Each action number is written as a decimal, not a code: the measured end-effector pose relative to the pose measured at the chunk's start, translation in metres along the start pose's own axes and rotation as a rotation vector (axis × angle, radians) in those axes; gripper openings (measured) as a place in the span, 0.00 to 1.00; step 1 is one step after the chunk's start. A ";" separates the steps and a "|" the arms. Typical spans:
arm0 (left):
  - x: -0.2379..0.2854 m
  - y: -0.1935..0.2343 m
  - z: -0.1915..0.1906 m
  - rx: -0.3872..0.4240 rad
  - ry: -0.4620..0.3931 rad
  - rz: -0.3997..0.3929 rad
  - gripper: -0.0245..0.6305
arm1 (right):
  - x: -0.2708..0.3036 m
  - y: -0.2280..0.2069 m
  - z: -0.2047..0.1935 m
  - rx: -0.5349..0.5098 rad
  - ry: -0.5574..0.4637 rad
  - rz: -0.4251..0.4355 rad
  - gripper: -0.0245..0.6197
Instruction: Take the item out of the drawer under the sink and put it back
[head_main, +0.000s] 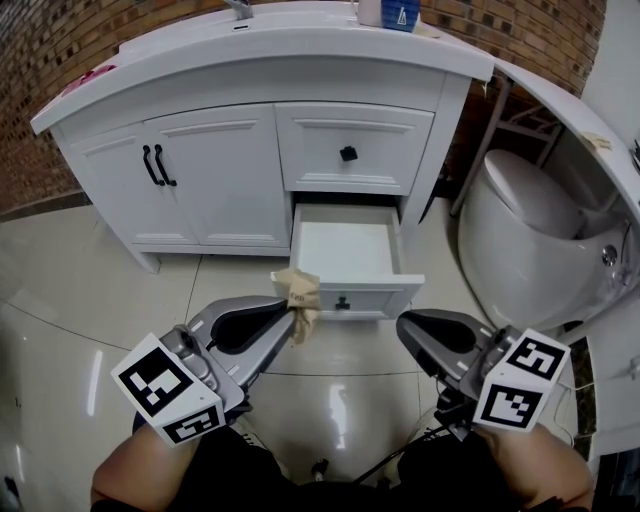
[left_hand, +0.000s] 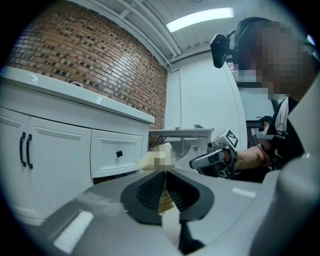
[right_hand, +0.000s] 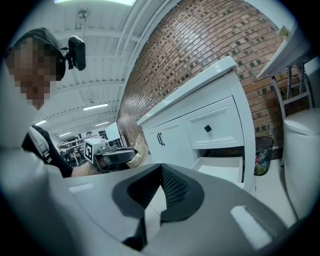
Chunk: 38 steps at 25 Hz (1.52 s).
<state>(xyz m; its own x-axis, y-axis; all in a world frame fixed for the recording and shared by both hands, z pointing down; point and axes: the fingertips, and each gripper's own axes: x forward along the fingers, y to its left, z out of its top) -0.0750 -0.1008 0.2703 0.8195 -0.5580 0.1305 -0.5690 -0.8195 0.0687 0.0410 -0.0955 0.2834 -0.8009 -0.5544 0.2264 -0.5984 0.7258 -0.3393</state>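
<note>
The lower drawer (head_main: 398, 250) under the sink stands pulled open, and its white inside shows nothing in it. My left gripper (head_main: 290, 308) is shut on a crumpled tan paper item (head_main: 300, 295), held above the floor just in front of the drawer's front panel. In the left gripper view the item (left_hand: 165, 199) is pinched between the pads and sticks out past the tip. My right gripper (head_main: 403, 322) hangs to the right of the drawer front, shut and with nothing in it. The right gripper view shows its jaws (right_hand: 161, 167) meeting at the tip, with the drawer (right_hand: 220, 172) beyond.
The white vanity has a closed upper drawer (head_main: 350, 150) and double doors (head_main: 190, 180) at the left. A white toilet (head_main: 530, 230) stands close on the right. A small waste bin (right_hand: 263, 155) sits between the vanity and the toilet. A blue cup (head_main: 400, 12) is on the counter.
</note>
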 end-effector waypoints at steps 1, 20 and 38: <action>0.000 0.001 0.000 0.002 -0.002 0.003 0.07 | 0.000 0.000 0.000 0.000 0.000 0.001 0.04; 0.027 0.059 0.029 0.177 0.068 0.104 0.07 | 0.002 -0.005 -0.003 0.026 0.001 -0.001 0.04; 0.133 0.099 -0.003 0.335 0.270 0.069 0.06 | 0.003 -0.008 0.001 0.037 -0.004 0.021 0.04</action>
<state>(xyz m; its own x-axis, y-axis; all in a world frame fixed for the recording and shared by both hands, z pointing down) -0.0225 -0.2563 0.2974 0.7078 -0.5953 0.3804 -0.5316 -0.8034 -0.2682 0.0431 -0.1032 0.2853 -0.8129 -0.5412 0.2151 -0.5803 0.7217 -0.3774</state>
